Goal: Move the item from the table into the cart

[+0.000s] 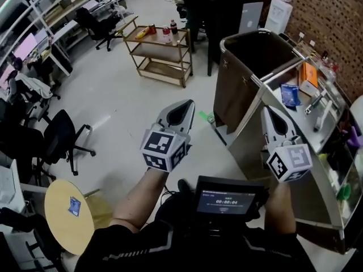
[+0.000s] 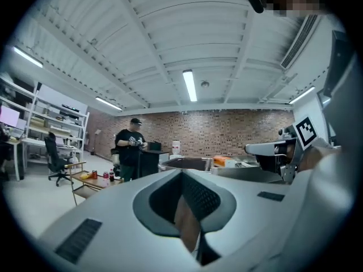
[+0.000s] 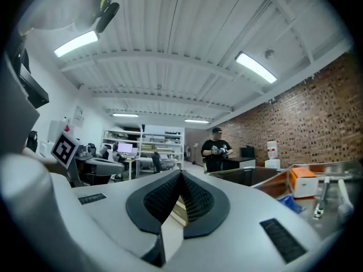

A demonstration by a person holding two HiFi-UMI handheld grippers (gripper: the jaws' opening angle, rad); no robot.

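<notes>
The left gripper (image 2: 181,173) had its jaws together; a person (image 2: 131,149) in black stood before a brick wall (image 2: 227,132), a wooden trolley (image 2: 91,181) nearby.

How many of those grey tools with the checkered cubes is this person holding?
2. The left tool is held over the floor near the picture's middle; the right tool is beside it, by the steel table. No others show.

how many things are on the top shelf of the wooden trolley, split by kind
bottles: 2
red can: 1
yellow item: 1
total: 4
</notes>
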